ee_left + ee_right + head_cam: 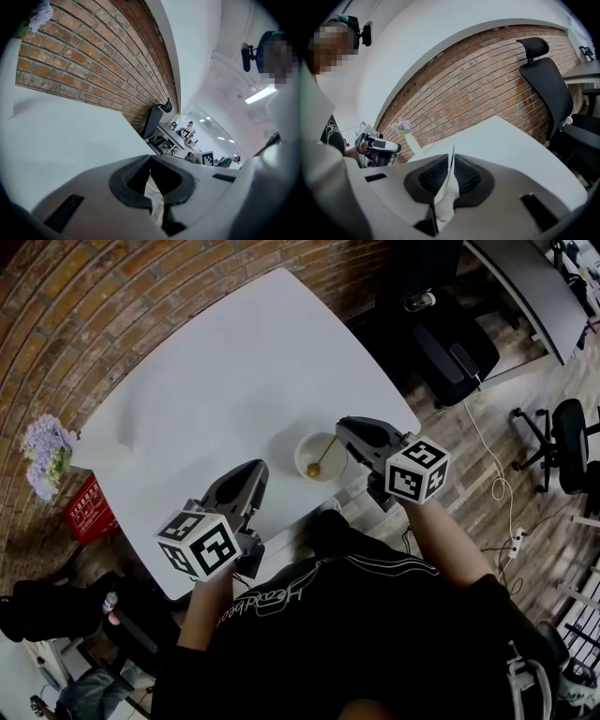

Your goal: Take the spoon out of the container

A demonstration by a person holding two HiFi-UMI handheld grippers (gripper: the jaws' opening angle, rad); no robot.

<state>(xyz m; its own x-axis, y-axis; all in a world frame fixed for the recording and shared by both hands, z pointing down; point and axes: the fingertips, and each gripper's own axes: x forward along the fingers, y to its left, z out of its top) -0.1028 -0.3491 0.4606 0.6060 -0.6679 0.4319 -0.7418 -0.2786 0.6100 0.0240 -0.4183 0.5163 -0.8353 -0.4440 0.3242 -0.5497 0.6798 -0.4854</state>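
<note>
Head view: a white container [300,454] is shown on a white table [225,371], with the spoon [322,457] lying inside the container, its olive bowl end low and its handle leaned toward the container's far right rim. The right gripper [344,435] is placed at the container's right rim, and its jaws are clenched on the container's thin white wall, seen edge-on between the pads. The left gripper [253,470] is held to the left of the container, apart from it, its jaws pressed together with nothing between them. A vase of lilac flowers [45,451] is seen well to the container's left
</note>
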